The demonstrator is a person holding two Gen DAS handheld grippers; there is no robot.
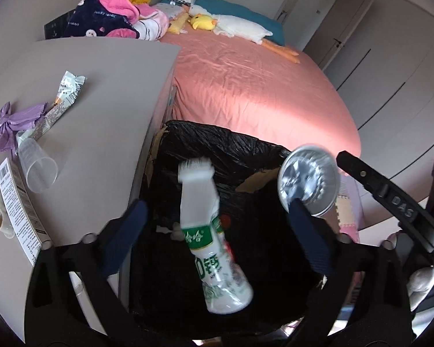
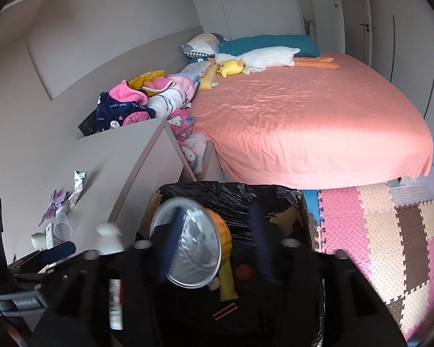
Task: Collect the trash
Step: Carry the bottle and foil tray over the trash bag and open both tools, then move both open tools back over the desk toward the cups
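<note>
Both the left gripper point(image 1: 214, 219) and right gripper point(image 2: 217, 231) were spread open over the black-lined bin point(image 1: 231, 141), with the yogurt-drink bottle point(image 1: 214, 240) and foil-lidded cup point(image 2: 191, 248) loose between their jaws and looking to be dropping in, so that's two down, but the wrapper point(image 1: 63, 98), clear plastic cup point(image 1: 37, 170) and carton point(image 1: 17, 205) were still on the desk point(image 1: 107, 101).

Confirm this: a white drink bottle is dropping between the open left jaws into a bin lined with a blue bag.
Wrong on the bag's colour. The left wrist view shows the white drink bottle between the open left jaws, over a bin lined with a black bag.

Glossy crinkled black plastic bin liner point(image 1: 217, 144), smooth white plastic bottle point(image 1: 214, 231), satiny pink bedsheet point(image 1: 260, 86)
</note>
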